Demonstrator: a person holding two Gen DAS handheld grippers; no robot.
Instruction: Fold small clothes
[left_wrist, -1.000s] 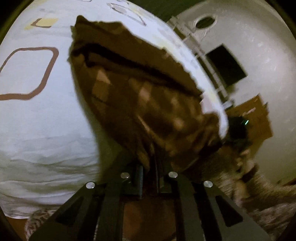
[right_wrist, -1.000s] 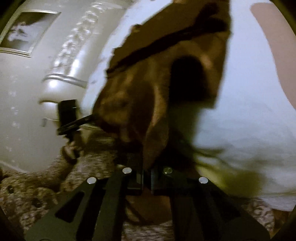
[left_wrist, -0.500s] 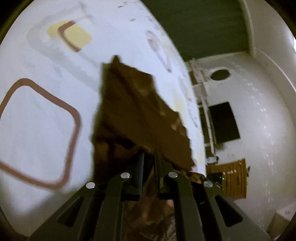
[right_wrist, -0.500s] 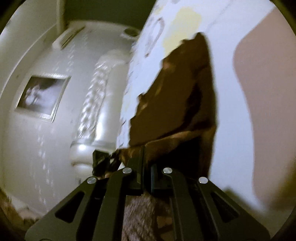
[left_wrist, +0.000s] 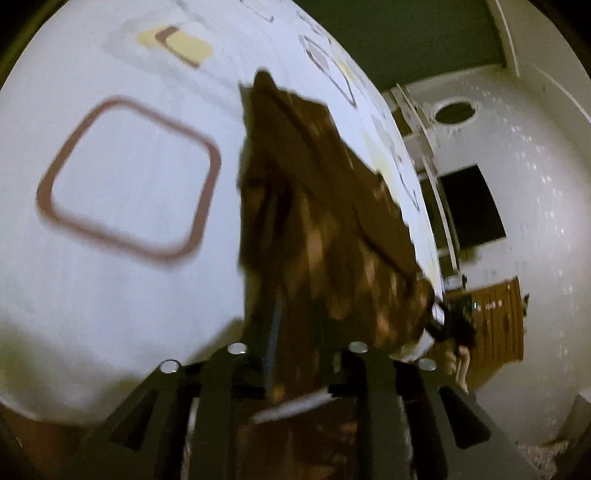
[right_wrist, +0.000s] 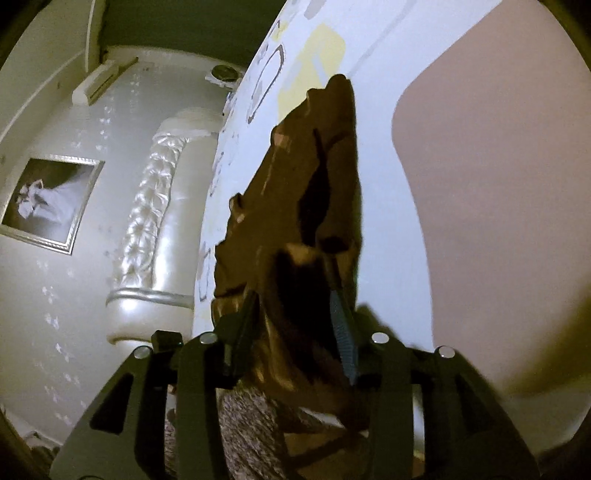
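A small brown patterned garment (left_wrist: 325, 221) lies stretched on the white patterned bedsheet (left_wrist: 129, 288), its near edge between my left gripper's (left_wrist: 295, 354) fingers. The left jaws stand apart, with cloth draped between them. In the right wrist view the same garment (right_wrist: 295, 206) runs away from my right gripper (right_wrist: 295, 317). Its jaws are also spread wide, and the ribbed blue pad (right_wrist: 343, 332) of the right finger is bare beside the cloth. The right gripper also shows in the left wrist view (left_wrist: 454, 325) at the garment's far corner.
The sheet carries brown rounded squares (left_wrist: 129, 177) and a large pink patch (right_wrist: 498, 184). A padded white headboard (right_wrist: 147, 236) and a framed picture (right_wrist: 48, 199) are at the left in the right wrist view. A wooden cabinet (left_wrist: 498, 321) stands beyond the bed edge.
Both grippers' jaws have opened from shut on the garment. Over the second the garment went from hanging in the air to lying on the sheet.
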